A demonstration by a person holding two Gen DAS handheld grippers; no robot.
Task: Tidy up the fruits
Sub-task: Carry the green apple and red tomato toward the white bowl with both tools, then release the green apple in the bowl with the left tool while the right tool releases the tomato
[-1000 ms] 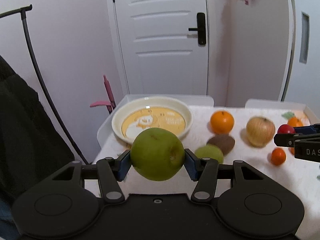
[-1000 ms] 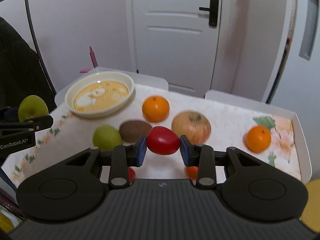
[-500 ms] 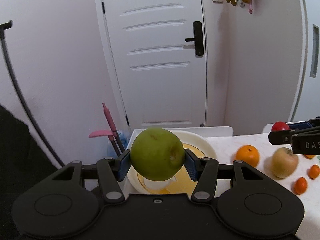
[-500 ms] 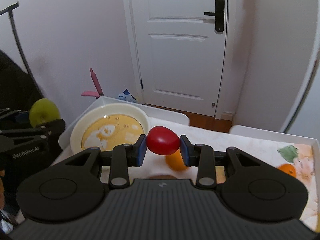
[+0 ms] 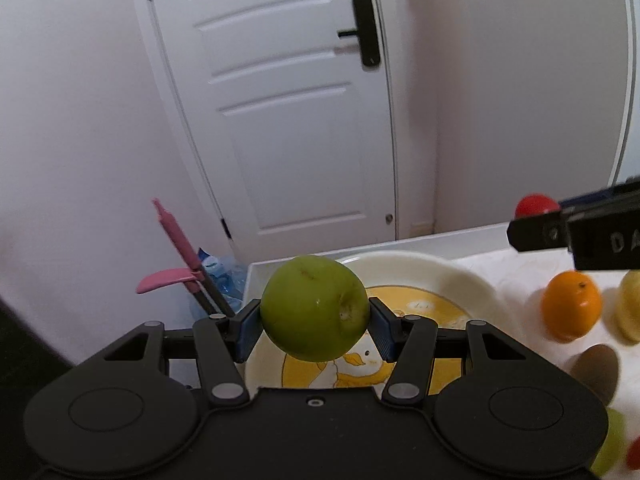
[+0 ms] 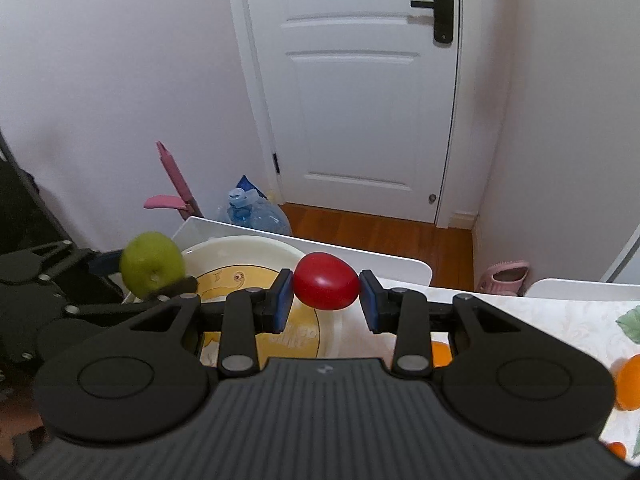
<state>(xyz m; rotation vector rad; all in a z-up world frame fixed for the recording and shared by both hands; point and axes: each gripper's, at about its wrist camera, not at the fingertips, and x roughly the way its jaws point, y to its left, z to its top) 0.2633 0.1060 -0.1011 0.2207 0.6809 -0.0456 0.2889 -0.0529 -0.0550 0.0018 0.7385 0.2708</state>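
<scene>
My left gripper point(image 5: 314, 320) is shut on a green apple point(image 5: 314, 307) and holds it above the near left part of a cream plate point(image 5: 460, 276) with a yellow cartoon centre. My right gripper point(image 6: 326, 294) is shut on a red tomato point(image 6: 326, 281) above the right side of the same plate point(image 6: 240, 246). The apple also shows in the right wrist view point(image 6: 151, 266), and the tomato in the left wrist view point(image 5: 534, 205). An orange point(image 5: 571, 310) lies on the table right of the plate.
A yellowish apple point(image 5: 630, 308), a brown kiwi point(image 5: 596, 368) and a second green fruit point(image 5: 610, 448) lie on the white raised-edge table point(image 6: 360, 254). More oranges point(image 6: 629, 384) sit at the right. A pink dustpan point(image 6: 172, 188) and water bottle point(image 6: 256, 214) stand beyond the table.
Both grippers moved forward and left with their fruit, over the plate. The plate now lies directly under the apple and the tomato. Both grips are unchanged.
</scene>
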